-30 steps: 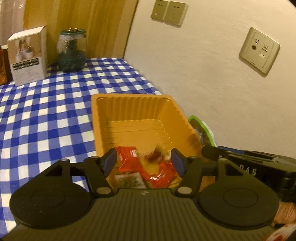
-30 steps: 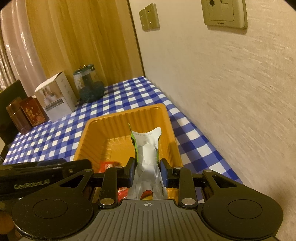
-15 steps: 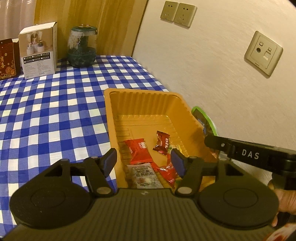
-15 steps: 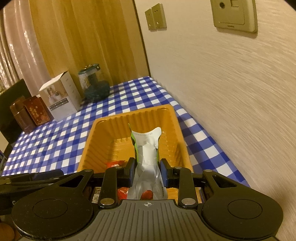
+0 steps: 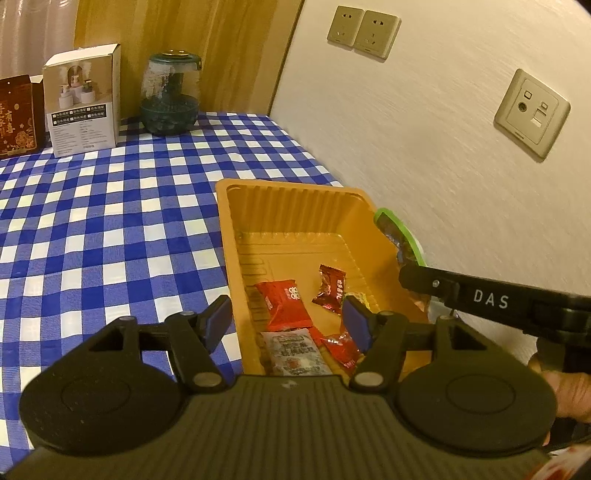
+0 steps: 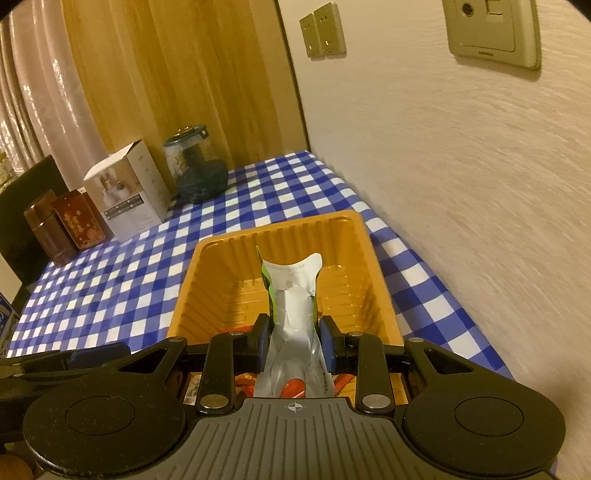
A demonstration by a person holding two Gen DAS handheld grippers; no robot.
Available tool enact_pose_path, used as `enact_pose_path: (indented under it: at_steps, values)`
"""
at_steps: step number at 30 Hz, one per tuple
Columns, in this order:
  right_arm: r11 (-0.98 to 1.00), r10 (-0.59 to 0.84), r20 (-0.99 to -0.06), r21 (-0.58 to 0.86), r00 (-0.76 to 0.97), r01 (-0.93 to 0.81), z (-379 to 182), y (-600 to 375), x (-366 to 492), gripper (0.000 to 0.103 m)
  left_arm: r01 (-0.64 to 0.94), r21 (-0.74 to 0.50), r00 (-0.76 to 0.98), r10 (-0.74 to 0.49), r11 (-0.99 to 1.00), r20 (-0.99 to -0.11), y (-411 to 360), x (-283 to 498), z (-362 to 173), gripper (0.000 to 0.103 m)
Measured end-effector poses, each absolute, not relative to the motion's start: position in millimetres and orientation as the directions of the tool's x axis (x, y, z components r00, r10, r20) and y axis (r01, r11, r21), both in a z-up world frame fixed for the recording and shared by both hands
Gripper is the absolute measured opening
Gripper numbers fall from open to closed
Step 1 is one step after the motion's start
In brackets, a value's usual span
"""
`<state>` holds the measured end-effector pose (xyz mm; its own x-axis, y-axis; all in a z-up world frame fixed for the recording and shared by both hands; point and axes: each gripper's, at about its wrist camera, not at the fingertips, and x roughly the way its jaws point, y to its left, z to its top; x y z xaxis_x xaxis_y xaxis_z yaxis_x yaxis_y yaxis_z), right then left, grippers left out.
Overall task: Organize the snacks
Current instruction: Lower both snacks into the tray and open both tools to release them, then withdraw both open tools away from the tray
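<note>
Pouch (image 6: 295,295) clamped in your right fingers (image 6: 260,341) above tray (image 6: 384,295), ready for release; left fingers (image 5: 218,321) spread, empty, at tray's 6 o'clock.

A table under a blue-and-white checked tablecloth (image 5: 110,221) stood against a cream textured wall (image 5: 424,147). The wall carried a pair of power sockets (image 5: 364,32) and a separate data outlet plate (image 5: 532,112). Behind the table rose a wooden panel (image 6: 184,74), with a pale pink curtain (image 6: 40,99) beside it. The light was warm and yellowish.
</note>
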<state>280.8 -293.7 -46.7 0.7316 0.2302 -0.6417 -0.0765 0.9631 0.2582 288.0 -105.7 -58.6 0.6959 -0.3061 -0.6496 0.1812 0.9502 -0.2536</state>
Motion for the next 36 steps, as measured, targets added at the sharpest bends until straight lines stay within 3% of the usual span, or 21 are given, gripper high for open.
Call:
enact_pose_path:
  at_steps: [13,15,16,36]
  values:
    - [0.933,0.3,-0.614,0.35,0.73,-0.089,-54,-290,297,0.032,0.142,-0.238,0.713,-0.266,0.961,-0.649,-94,290,-59,0.067]
    - [0.914,0.326,-0.599,0.398,0.731,-0.082,-55,-295,299,0.072,0.136,-0.235,0.716,-0.26,0.962,-0.648,-92,288,-59,0.069]
    - [0.911,0.32,-0.586,0.405,0.745,-0.073,-55,-297,298,0.074,0.135,-0.233,0.717,-0.257,0.963,-0.648,-90,287,-59,0.072]
    - [0.935,0.238,-0.661,0.354,0.712,0.016,-52,-307,240,0.074,0.087,-0.192,0.732,-0.193,0.978,-0.654,-87,253,-42,0.103]
